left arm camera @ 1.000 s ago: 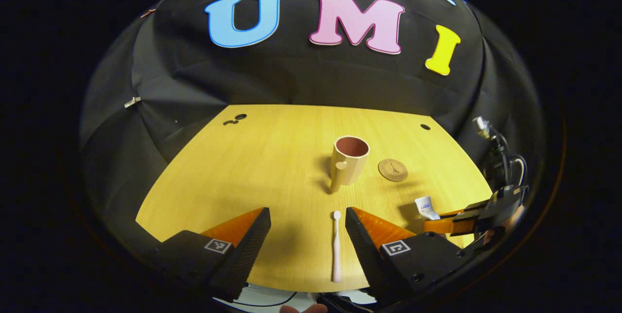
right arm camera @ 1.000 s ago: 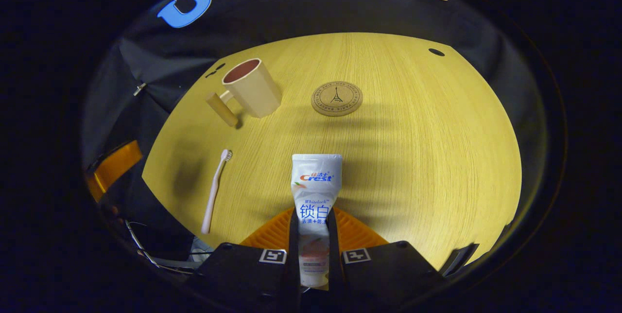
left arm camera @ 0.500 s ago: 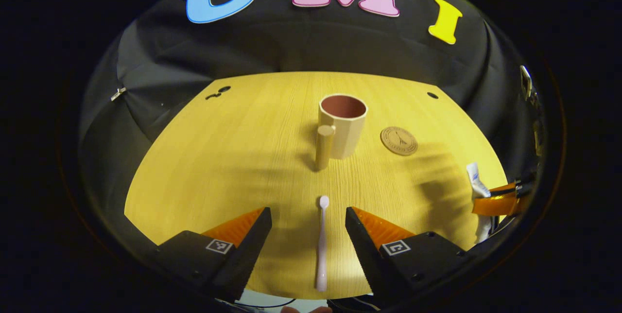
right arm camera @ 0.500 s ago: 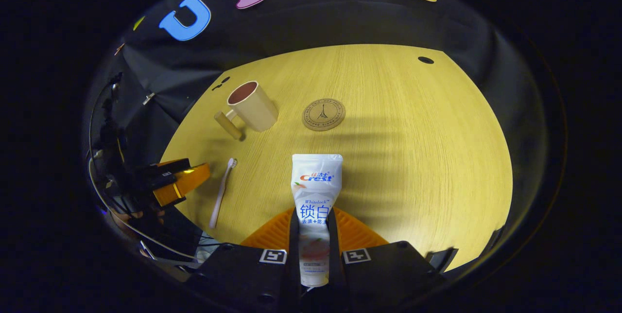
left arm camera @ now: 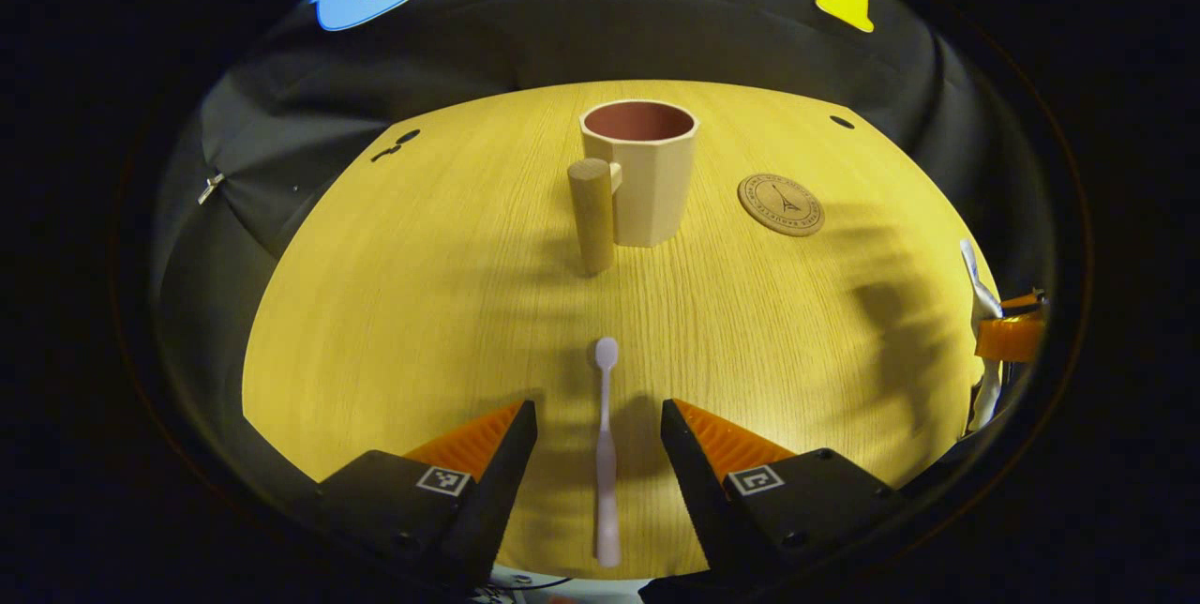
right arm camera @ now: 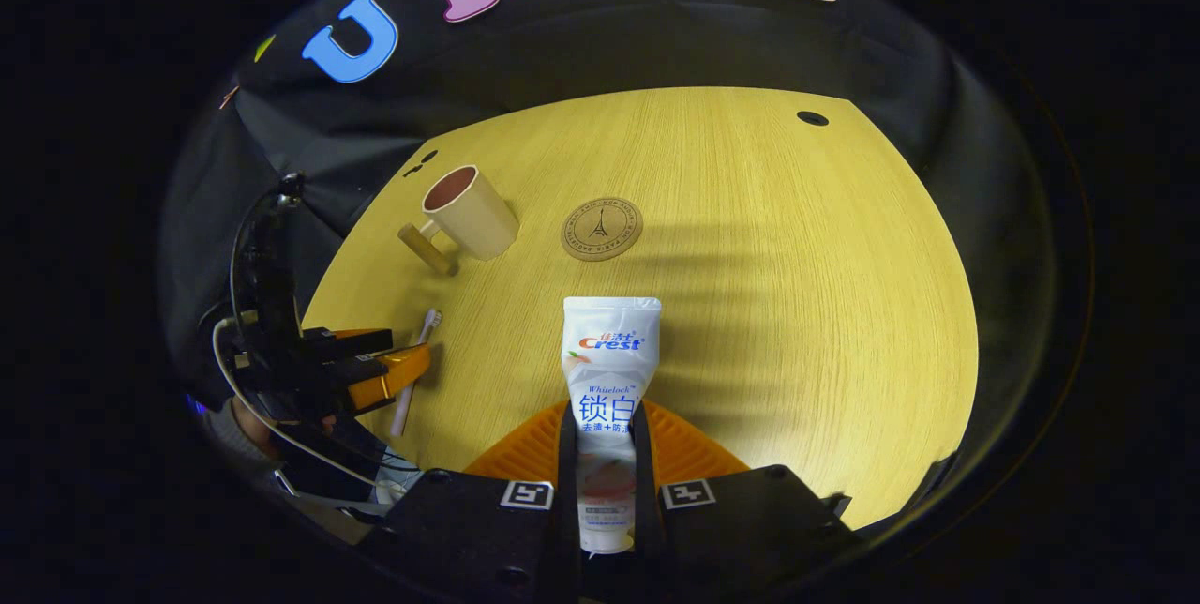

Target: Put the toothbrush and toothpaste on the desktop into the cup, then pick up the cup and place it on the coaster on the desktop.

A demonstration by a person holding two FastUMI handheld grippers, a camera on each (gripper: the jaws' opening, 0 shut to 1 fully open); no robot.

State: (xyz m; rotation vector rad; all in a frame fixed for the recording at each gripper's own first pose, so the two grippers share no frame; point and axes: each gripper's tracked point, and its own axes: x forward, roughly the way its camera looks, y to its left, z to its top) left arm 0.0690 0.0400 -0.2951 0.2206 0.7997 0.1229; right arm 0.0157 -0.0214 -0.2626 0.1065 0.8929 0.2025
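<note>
A pale pink toothbrush [left arm camera: 606,454] lies on the wooden desktop [left arm camera: 422,304], head pointing away. My left gripper [left arm camera: 597,440] is open, low over the desk, with one finger on each side of the brush handle. The beige cup [left arm camera: 643,171] with a wooden handle stands upright beyond it, and the round cork coaster [left arm camera: 781,204] lies to its right. My right gripper [right arm camera: 606,454] is shut on the white toothpaste tube [right arm camera: 609,369], held up above the desk. In the right gripper view the cup [right arm camera: 467,214], coaster [right arm camera: 602,228] and toothbrush [right arm camera: 415,367] sit to the left.
The desk's near edge runs just behind the toothbrush's tail. Small dark holes [left arm camera: 842,122] mark the far corners of the desktop. A hand and cables [right arm camera: 272,369] come with the left gripper at the left of the right gripper view.
My left gripper has moved forward and down, so its fingers now straddle the toothbrush handle. My right gripper has drawn back a little, still holding the toothpaste.
</note>
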